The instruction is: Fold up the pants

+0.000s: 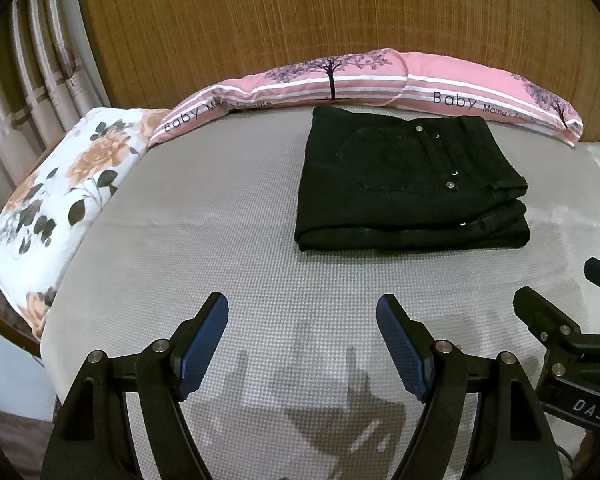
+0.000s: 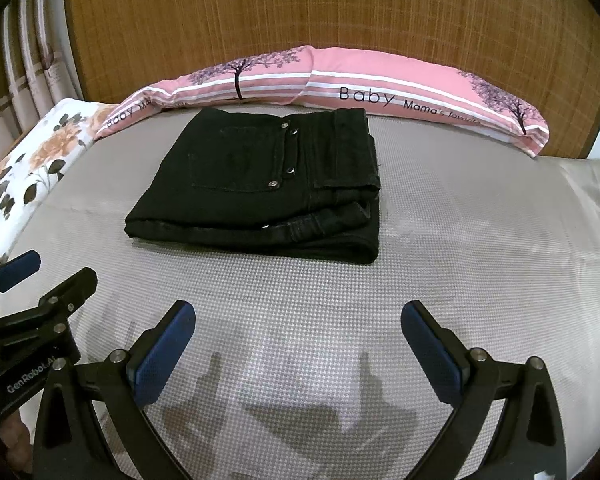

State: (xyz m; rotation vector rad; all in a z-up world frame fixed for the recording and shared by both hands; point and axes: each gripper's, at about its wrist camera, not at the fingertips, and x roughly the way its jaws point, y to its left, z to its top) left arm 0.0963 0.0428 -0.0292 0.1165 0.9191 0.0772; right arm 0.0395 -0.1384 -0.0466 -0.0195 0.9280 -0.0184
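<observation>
Black pants (image 1: 412, 180) lie folded into a compact stack on the grey bed cover, back pocket and metal rivets facing up; the right wrist view shows the same pants (image 2: 260, 184) a little left of centre. My left gripper (image 1: 302, 306) hovers over the cover well short of the pants, open, with nothing between its blue pads. My right gripper (image 2: 298, 314) is also open and empty, nearer to me than the stack. Each gripper appears in the other's view: the right gripper (image 1: 556, 284) at the right edge, the left gripper (image 2: 56, 266) at the left edge.
The grey bed cover (image 1: 220, 240) spreads around the pants. A pink bolster (image 1: 360, 80) printed with trees and "Baby" lies along the wooden headboard (image 1: 320, 12). A floral pillow (image 1: 60, 200) sits at the left edge, curtains behind it.
</observation>
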